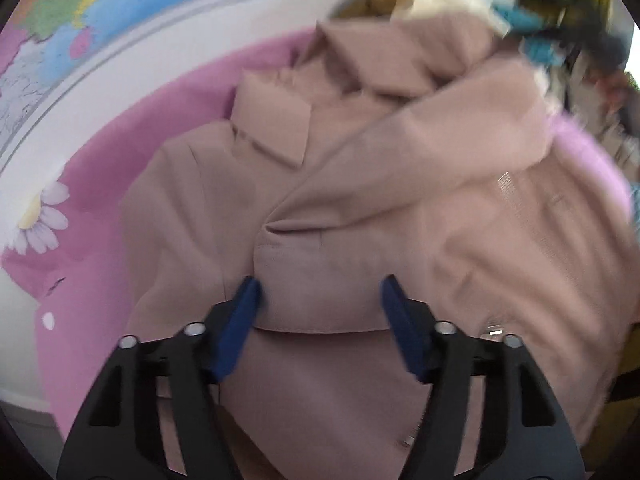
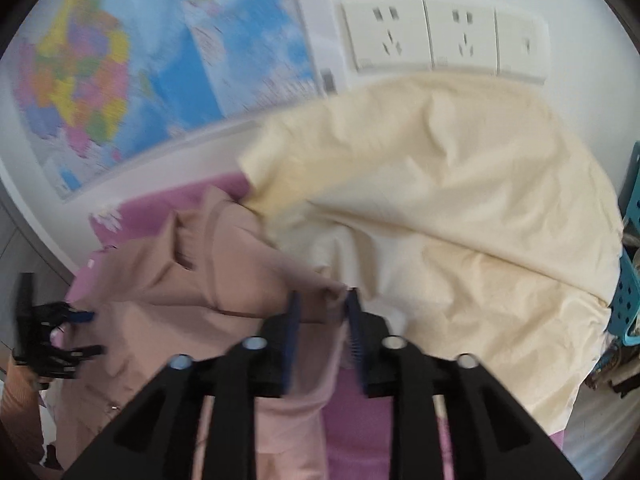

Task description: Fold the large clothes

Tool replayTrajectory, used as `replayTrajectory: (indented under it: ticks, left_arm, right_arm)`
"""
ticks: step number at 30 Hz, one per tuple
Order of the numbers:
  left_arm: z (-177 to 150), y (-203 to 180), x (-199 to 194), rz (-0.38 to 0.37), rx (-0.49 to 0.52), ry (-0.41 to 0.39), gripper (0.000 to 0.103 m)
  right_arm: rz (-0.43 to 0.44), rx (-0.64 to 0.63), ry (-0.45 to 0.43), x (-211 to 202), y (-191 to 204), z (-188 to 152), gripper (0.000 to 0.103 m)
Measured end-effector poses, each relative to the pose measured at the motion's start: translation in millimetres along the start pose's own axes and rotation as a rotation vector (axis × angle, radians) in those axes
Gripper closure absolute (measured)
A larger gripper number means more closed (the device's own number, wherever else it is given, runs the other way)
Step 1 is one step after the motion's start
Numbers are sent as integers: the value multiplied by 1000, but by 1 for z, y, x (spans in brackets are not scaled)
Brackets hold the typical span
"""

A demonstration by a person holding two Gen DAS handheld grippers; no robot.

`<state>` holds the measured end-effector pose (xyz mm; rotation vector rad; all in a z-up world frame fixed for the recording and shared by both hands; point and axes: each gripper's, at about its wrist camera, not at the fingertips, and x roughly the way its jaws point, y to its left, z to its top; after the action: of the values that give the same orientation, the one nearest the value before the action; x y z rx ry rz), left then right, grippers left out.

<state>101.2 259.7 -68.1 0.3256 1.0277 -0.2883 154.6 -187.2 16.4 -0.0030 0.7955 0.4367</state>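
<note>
Right up against the lens on my left side, the left gripper [image 1: 320,296] is spread wide with nothing between its blue fingers [image 1: 240,328], hovering over a flap on the beige coat [image 1: 340,208]. I can't tell if the tips actually touch the fabric. That coat is the big garment here, sprawled across a pink sheet [image 1: 112,184] with a white daisy print [image 1: 40,216], collar flaps pointing toward the wall and one sleeve thrown across the body.

On my other side, the right gripper [image 2: 323,304] has its jaws pinched in on a bunched edge of the coat, lifted a bit off the sheet. From that camera the left gripper shows up at the far left edge, over the coat's other side.

Further out, just past the coat, a big rumpled cream cloth [image 2: 440,208] is piled against the wall, overlapping the coat's far edge. A teal plastic basket [image 2: 628,280] with holes in it sits at the right edge, next to that cloth.

Room-wise: white wall behind everything, a colourful map poster [image 2: 120,80] hung on the left of it, and a row of white wall sockets [image 2: 440,40] to the right, just above the cream pile. Everything's a bit motion-blurred, so finer details are mush.
</note>
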Motion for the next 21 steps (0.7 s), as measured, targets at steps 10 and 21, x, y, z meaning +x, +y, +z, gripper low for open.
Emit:
replayTrajectory:
  ticks: [10,21]
  left_arm:
    - [29,6,-60,430,103,-267,99]
    - [-18,16,-29,308,109,-158,44]
  right_arm:
    - [122,-407,82,38,115,-37,66]
    - [-101,-281,270,102,42,-45,95]
